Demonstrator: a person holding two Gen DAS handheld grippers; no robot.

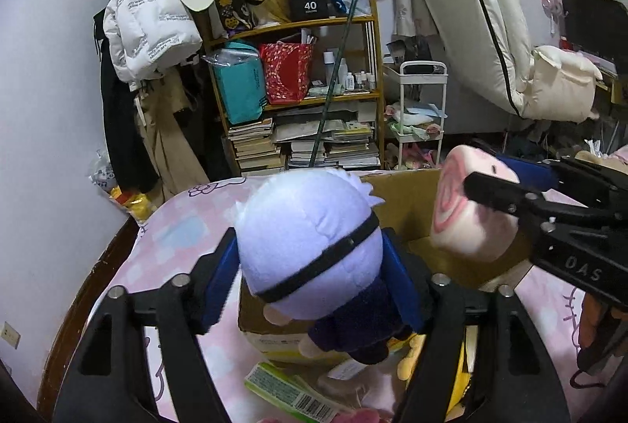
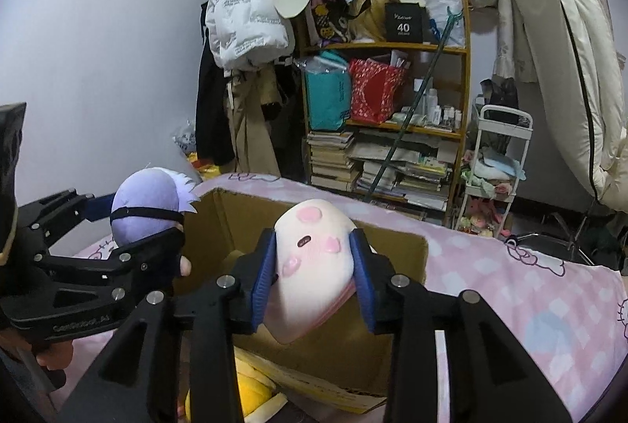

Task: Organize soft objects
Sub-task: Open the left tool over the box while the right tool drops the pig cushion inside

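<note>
Pink bedsheet [image 2: 530, 289], cardboard box [image 2: 243, 223] — left jaws loose around doll [image 1: 310, 238], right jaws gripping pink plush [image 2: 314, 266].

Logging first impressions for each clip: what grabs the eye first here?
Two plush toys over an open cardboard box on a pink bedspread: a lavender-headed doll between the left gripper pads, and a pale pink plush between the right gripper pads. Behind, a crammed wooden shelf.

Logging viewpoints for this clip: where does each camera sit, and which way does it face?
Left wrist: on the left tongs, facing the doll between them, over the cardboard box; right tongs at right.
Right wrist: on the right tongs, facing the pink plush over the box; left tongs at left.
Shared: both toys, box, bookshelf.
</note>
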